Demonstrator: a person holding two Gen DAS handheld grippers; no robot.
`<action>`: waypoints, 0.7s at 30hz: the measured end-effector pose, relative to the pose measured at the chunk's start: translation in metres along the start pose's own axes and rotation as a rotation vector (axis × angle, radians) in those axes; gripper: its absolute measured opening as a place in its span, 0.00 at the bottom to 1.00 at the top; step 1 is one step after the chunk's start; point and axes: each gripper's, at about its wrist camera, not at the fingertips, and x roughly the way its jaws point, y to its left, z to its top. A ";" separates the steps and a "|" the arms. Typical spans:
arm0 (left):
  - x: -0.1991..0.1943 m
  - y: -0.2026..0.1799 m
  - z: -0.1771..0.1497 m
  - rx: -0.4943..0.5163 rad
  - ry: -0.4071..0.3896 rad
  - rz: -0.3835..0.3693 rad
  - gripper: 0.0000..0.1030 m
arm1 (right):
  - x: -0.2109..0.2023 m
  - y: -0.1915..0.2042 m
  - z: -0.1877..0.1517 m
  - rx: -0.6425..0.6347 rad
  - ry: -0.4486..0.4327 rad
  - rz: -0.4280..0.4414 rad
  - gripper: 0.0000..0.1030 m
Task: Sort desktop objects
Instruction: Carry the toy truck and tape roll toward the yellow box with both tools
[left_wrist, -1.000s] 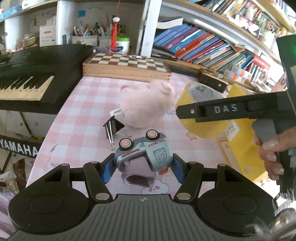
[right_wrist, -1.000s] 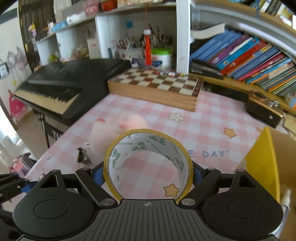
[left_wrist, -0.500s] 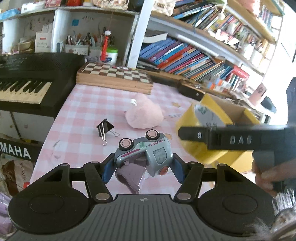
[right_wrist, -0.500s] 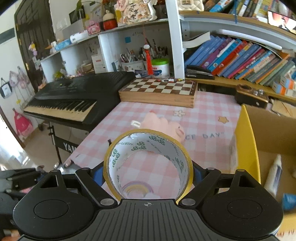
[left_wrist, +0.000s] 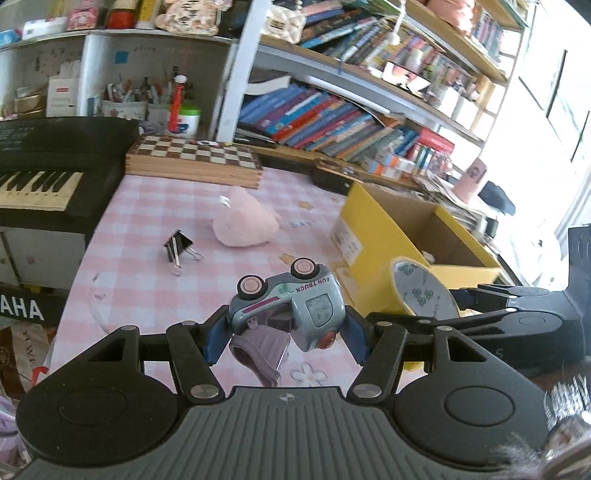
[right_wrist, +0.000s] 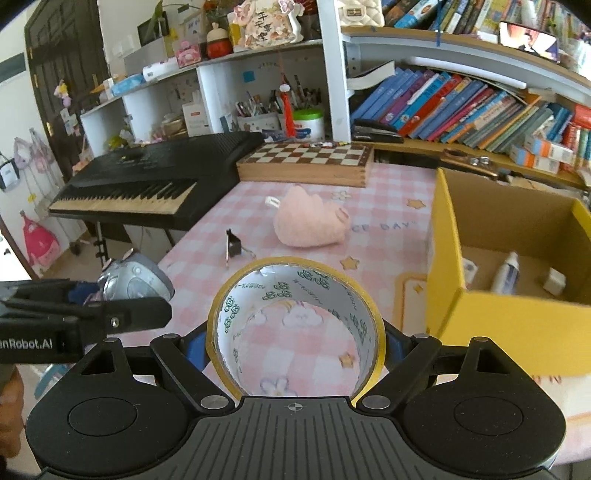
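My left gripper (left_wrist: 284, 332) is shut on a grey-blue toy truck (left_wrist: 295, 302) with pink wheels, held above the pink checked tablecloth (left_wrist: 147, 280). My right gripper (right_wrist: 293, 339) is shut on a yellow tape roll (right_wrist: 236, 314), held above the table left of the yellow cardboard box (right_wrist: 443, 251). The tape roll (left_wrist: 421, 291) and right gripper also show at the right of the left wrist view, in front of the box (left_wrist: 373, 236). The truck (right_wrist: 136, 277) shows at the left of the right wrist view. A pink plush toy (left_wrist: 245, 225) and a black binder clip (left_wrist: 179, 247) lie on the table.
The box holds a small white bottle (right_wrist: 508, 271) and small white items. A wooden chessboard (right_wrist: 306, 162) lies at the back of the table. A black keyboard (right_wrist: 147, 184) stands to the left. Bookshelves (right_wrist: 461, 107) run behind.
Both grippers have risen and pulled back from the table with their objects. The right gripper with the tape has dropped lower and to the right in the left wrist view. The box interior has come into view.
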 end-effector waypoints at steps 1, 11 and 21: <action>-0.002 -0.003 -0.001 0.009 0.001 -0.008 0.58 | -0.004 0.000 -0.004 0.005 0.001 -0.006 0.85; -0.018 -0.033 -0.018 0.095 0.016 -0.116 0.58 | -0.044 -0.003 -0.041 0.091 -0.008 -0.081 0.85; -0.023 -0.061 -0.035 0.184 0.073 -0.209 0.58 | -0.070 -0.008 -0.076 0.202 -0.008 -0.170 0.85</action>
